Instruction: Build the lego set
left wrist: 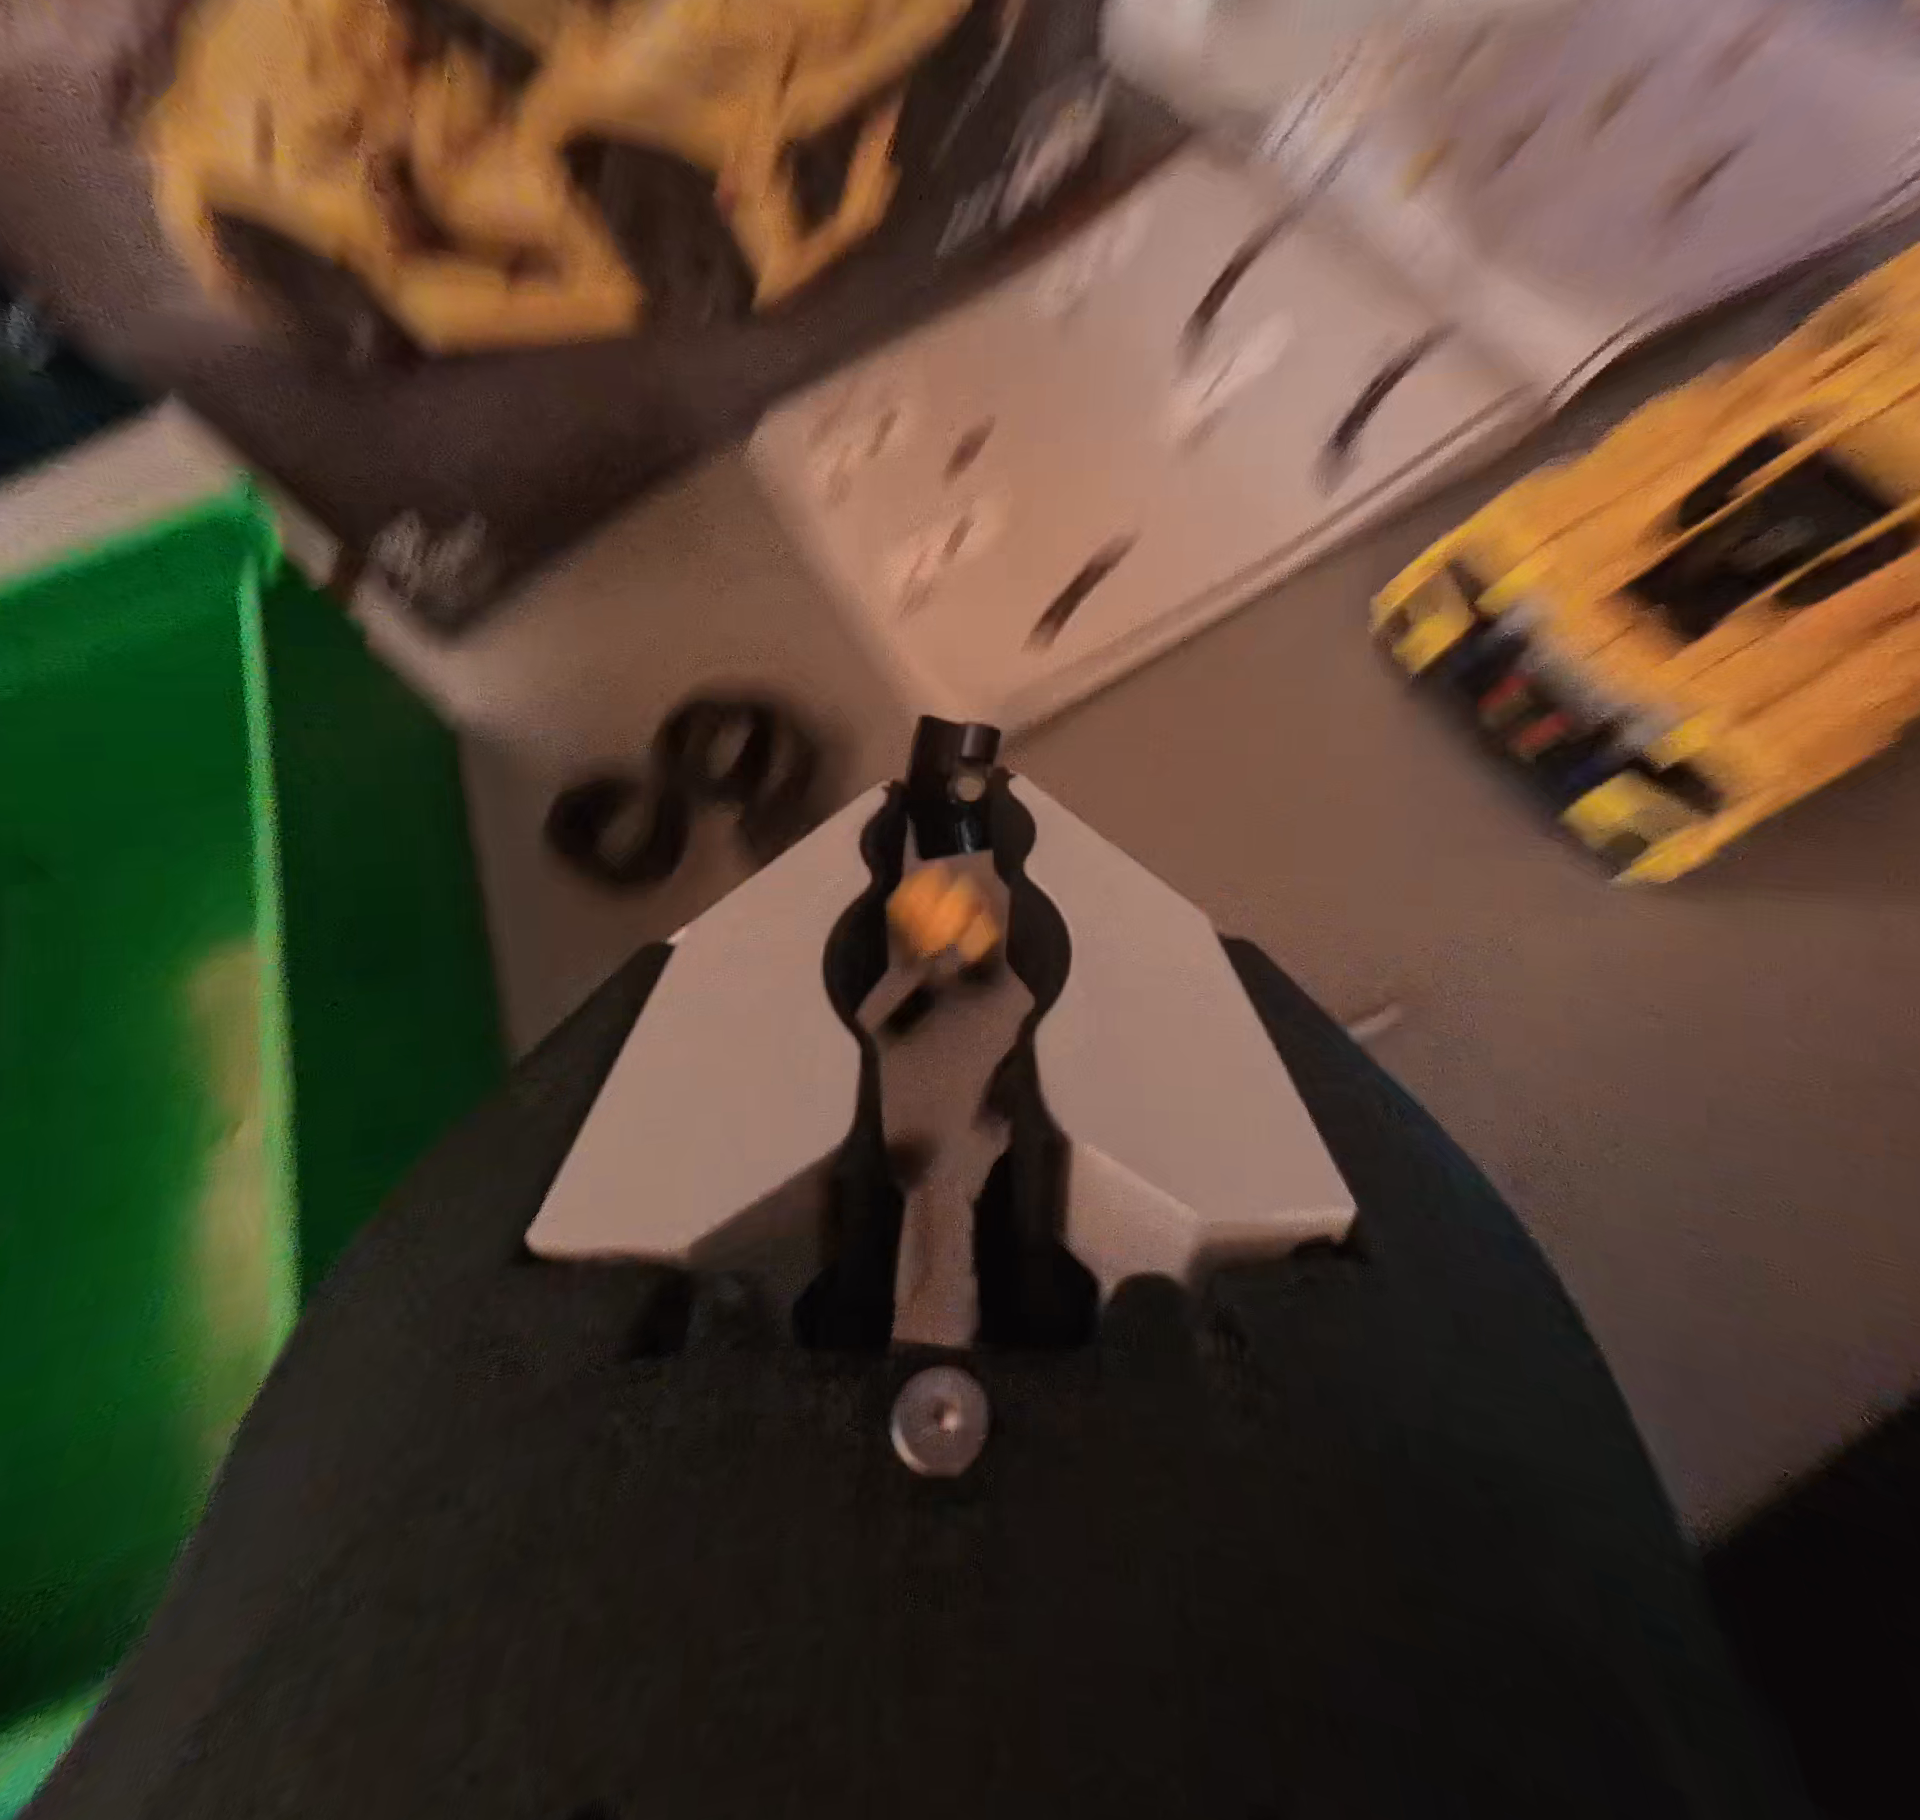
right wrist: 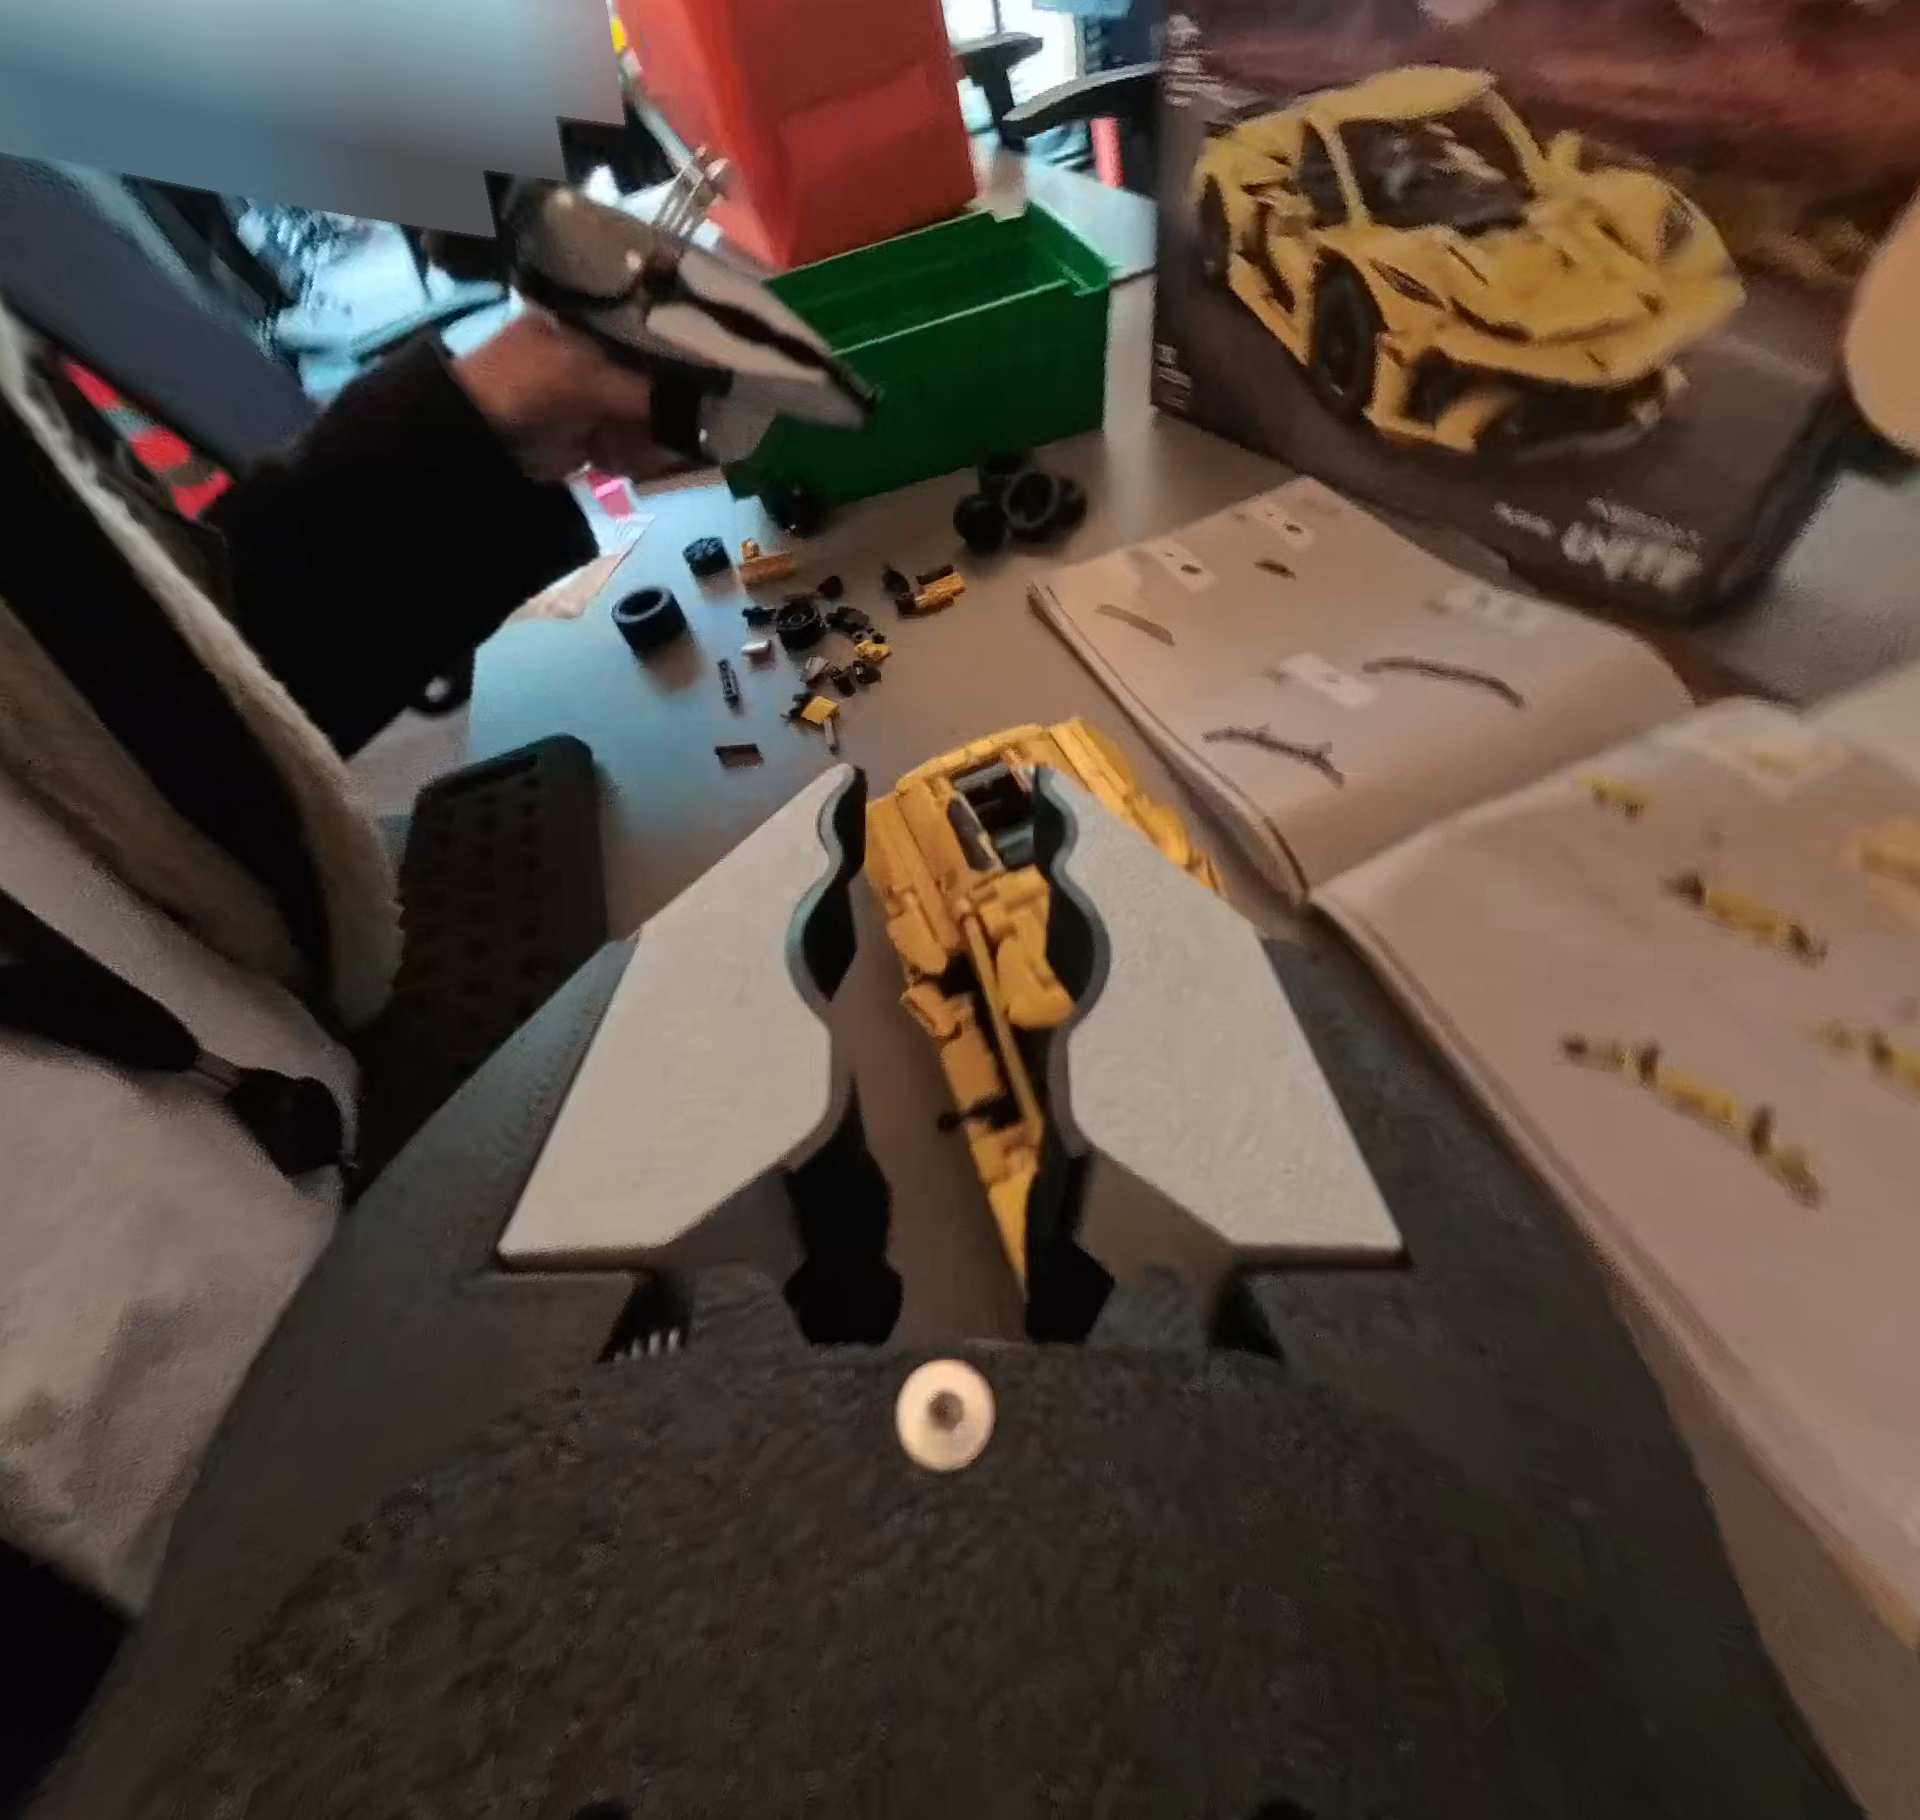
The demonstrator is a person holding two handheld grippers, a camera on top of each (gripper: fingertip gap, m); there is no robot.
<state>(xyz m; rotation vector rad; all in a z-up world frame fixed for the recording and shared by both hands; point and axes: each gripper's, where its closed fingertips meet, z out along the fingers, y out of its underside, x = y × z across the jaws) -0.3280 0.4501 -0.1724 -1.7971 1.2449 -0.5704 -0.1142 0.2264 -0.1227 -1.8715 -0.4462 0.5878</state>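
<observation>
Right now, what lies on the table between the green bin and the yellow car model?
In the right wrist view, between the green bin and the yellow car model lie scattered small loose pieces, black and yellow, on the table. A single tyre lies beside them.

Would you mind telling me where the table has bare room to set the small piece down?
Bare tabletop lies between the loose pieces and the yellow car model. It is crowded near the green bin, the tyres and the open instruction booklet.
</observation>
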